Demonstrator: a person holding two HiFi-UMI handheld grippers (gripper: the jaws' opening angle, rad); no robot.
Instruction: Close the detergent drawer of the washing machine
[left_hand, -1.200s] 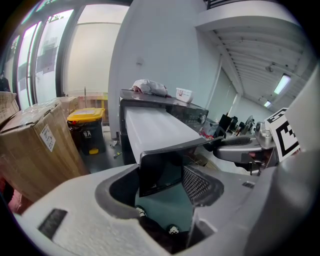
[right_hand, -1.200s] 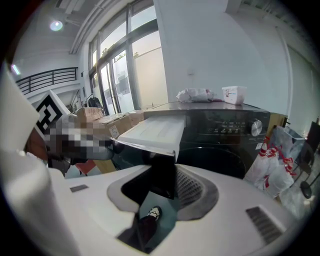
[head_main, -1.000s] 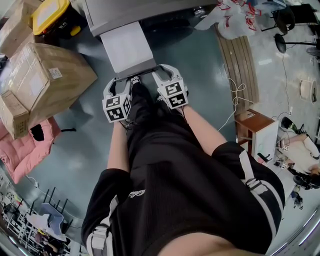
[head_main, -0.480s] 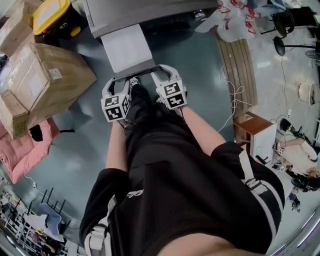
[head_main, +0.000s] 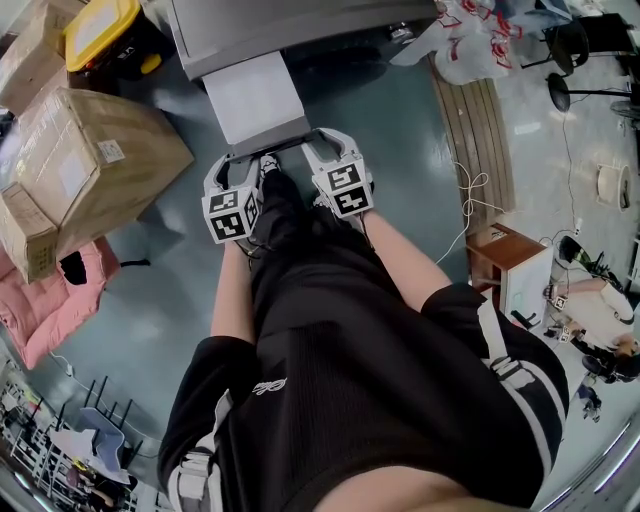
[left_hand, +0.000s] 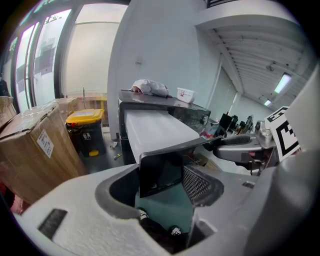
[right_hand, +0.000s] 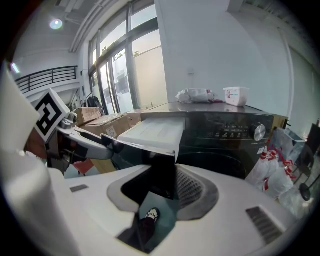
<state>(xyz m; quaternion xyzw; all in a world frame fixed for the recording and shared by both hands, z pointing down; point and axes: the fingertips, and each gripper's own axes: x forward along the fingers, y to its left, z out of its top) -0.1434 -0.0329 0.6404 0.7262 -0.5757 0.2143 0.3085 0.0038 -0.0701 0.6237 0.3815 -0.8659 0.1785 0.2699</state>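
Observation:
The washing machine stands at the top of the head view. Its long white detergent drawer is pulled far out toward me and ends in a dark front panel. My left gripper is at the panel's left corner and my right gripper at its right corner. In the left gripper view the panel stands between the jaws of the left gripper. The right gripper view shows the panel's end inside the right gripper. Both pairs of jaws stand wide around the panel.
Cardboard boxes and a yellow-lidded bin stand left of the machine, with a pink cloth lower left. Plastic bags, a slatted wooden strip and a small wooden stand are to the right. My legs fill the foreground.

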